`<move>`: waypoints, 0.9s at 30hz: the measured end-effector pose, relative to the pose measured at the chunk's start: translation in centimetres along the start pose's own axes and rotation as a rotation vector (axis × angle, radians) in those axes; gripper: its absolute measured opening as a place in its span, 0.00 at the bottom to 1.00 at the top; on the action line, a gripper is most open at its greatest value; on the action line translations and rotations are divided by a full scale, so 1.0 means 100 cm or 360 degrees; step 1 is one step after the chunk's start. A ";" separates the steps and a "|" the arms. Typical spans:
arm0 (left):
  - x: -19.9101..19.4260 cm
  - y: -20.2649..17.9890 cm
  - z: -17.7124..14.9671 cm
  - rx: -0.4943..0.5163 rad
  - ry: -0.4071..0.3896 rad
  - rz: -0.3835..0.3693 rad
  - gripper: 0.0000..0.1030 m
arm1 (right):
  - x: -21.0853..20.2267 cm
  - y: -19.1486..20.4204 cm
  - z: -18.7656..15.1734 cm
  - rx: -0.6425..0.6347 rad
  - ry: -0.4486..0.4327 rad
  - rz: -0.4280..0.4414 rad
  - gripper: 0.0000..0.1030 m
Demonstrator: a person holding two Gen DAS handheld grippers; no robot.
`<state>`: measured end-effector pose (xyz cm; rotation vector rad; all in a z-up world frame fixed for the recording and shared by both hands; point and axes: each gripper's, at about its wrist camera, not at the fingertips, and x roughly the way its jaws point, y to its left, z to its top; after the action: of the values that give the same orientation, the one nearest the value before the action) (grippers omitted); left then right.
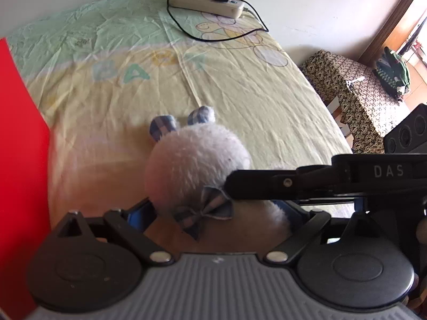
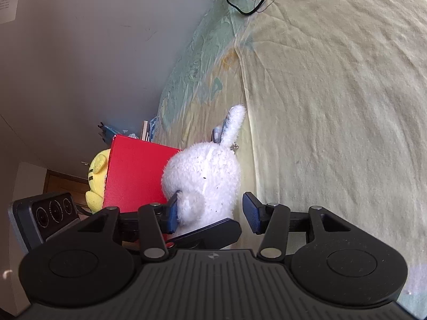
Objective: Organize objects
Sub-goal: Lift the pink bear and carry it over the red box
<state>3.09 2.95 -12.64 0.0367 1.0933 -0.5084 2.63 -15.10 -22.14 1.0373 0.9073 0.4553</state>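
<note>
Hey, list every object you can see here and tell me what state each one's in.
White plush rabbit: lying on the bedsheet, between both grippers.
Left gripper: open around rabbit.
Right gripper: open, one pad touching rabbit.
White power strip: black adapter plugged in.
Red box: upright beside rabbit.

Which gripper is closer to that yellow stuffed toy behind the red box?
Left. The yellow toy sits just beyond the left gripper; the right gripper reaches in from the bunny's other side.

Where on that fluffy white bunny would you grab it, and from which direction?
I'd take the white bunny around its round body, coming from above and behind. The plush there is thick and soft, so flat pads can squeeze it firmly. The thin ears and checked bow would probably slip or let it dangle. It sits on the bed sheet beside the red box, so approach from the open side.
</note>
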 end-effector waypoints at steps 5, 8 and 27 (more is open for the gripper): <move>-0.004 0.005 0.005 -0.0035 0.0003 0.0006 0.86 | -0.001 -0.004 -0.004 0.0096 -0.0037 0.0054 0.41; -0.010 0.002 0.004 -0.0021 0.0000 -0.0001 0.84 | -0.005 -0.003 -0.008 0.0126 -0.0056 0.0073 0.40; -0.063 -0.036 -0.002 0.0133 -0.0168 0.0068 0.83 | -0.037 0.034 -0.020 0.0007 -0.0119 0.0164 0.42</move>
<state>-0.81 2.22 -6.55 0.1054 0.9658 -0.5117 -0.86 -15.06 -17.94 1.1016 0.7916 0.4975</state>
